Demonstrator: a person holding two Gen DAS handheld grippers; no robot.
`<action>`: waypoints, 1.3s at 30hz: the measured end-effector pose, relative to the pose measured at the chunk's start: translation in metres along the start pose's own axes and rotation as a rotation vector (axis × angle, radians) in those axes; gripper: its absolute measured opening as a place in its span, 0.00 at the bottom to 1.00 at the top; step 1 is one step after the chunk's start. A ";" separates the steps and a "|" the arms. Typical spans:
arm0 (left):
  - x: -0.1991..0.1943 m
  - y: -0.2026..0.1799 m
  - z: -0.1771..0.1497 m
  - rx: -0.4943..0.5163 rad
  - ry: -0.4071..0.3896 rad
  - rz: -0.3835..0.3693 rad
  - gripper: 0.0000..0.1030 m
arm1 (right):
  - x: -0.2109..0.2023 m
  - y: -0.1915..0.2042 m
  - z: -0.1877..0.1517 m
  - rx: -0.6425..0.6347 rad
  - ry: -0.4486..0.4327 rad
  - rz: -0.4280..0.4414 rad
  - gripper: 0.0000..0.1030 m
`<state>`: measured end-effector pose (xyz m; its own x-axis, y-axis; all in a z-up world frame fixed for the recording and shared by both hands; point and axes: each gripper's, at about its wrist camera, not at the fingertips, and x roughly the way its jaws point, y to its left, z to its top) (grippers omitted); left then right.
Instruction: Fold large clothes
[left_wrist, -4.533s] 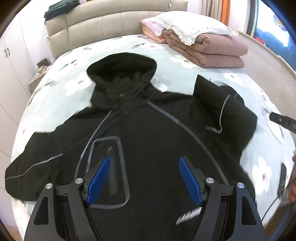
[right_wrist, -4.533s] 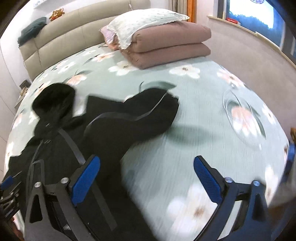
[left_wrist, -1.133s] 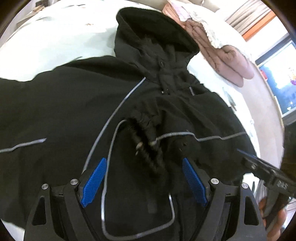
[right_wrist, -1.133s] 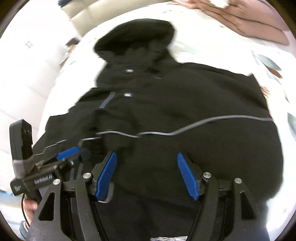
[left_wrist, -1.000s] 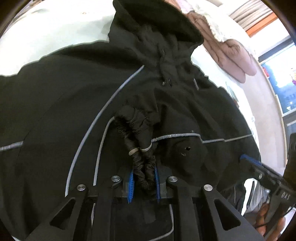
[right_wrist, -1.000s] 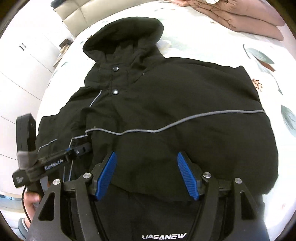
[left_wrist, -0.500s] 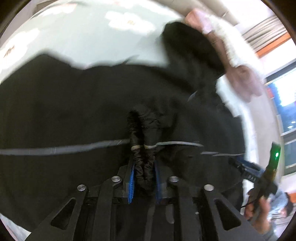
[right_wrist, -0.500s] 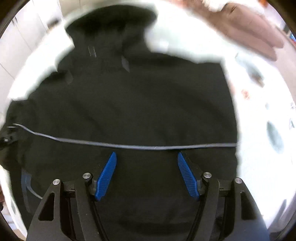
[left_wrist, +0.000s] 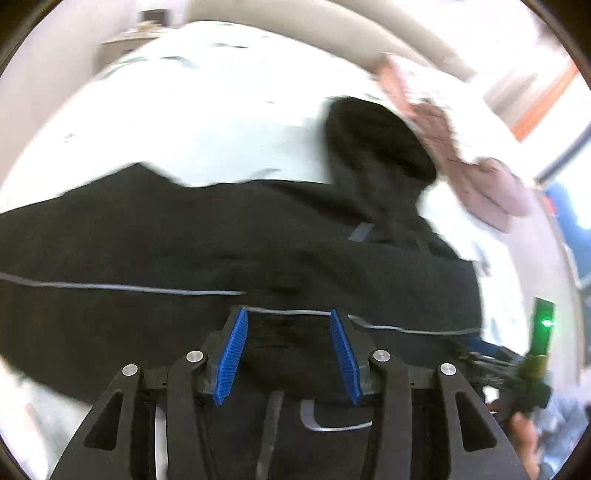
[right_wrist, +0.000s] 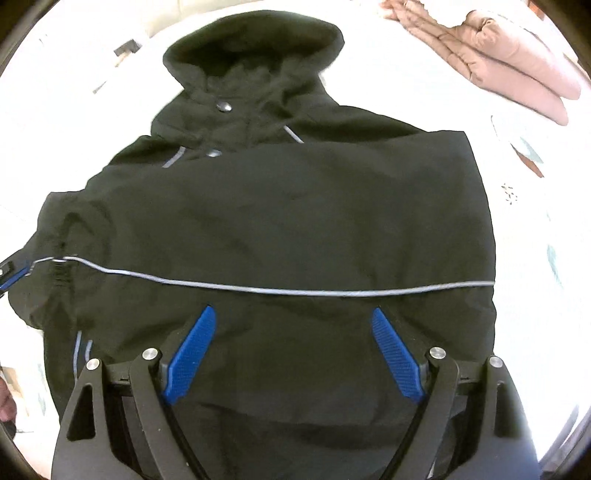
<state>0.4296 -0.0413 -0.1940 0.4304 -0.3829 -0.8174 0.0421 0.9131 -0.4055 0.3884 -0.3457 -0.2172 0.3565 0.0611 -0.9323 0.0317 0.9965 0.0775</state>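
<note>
Down low, the left tongs (left_wrist: 288, 354) stood about half apart over the black jacket (right_wrist: 288, 221), their jaws having just been opening, and nothing was pinched between the blue pads (left_wrist: 232, 363); only the dark cloth lay under the gap. The right tongs (right_wrist: 291, 354) were spread wider, their jaws also just having been opening, and they too held nothing, the blue pads standing clear above the jacket's lower front.

Just past both sets of pads a thin grey stripe (right_wrist: 295, 290) ran across the folded sleeves, which lay flat over the chest of the jacket. At the left end of that stripe a gathered cuff (right_wrist: 59, 266) lay loose, just beside the tips of the left tongs seen from the right wrist view. From the left wrist view, the right tongs showed at the far right edge with a green light (left_wrist: 545, 323) glowing on them and a hand (left_wrist: 522, 434) beneath.

Further on, two snap buttons (right_wrist: 224, 107) sat below the hood (right_wrist: 255, 44), which lay open toward the head of the bed (right_wrist: 517, 240). The jacket was spread in the middle of the pale flowered bedspread. Beyond it, at the far right, lay a folded pink quilt (right_wrist: 509, 55), well apart from the hood.
</note>
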 end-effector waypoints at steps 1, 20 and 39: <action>0.011 -0.008 -0.002 0.010 0.017 -0.020 0.47 | 0.001 0.005 -0.005 -0.009 -0.003 -0.010 0.86; 0.017 0.009 -0.029 -0.069 0.043 0.014 0.46 | 0.035 0.021 -0.026 -0.059 0.040 -0.102 0.89; -0.132 0.353 -0.061 -0.916 -0.340 0.493 0.47 | 0.041 0.025 -0.017 -0.049 0.068 -0.115 0.93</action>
<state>0.3323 0.3232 -0.2544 0.4482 0.1834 -0.8749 -0.8293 0.4508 -0.3303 0.3882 -0.3175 -0.2595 0.2892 -0.0515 -0.9559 0.0221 0.9986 -0.0472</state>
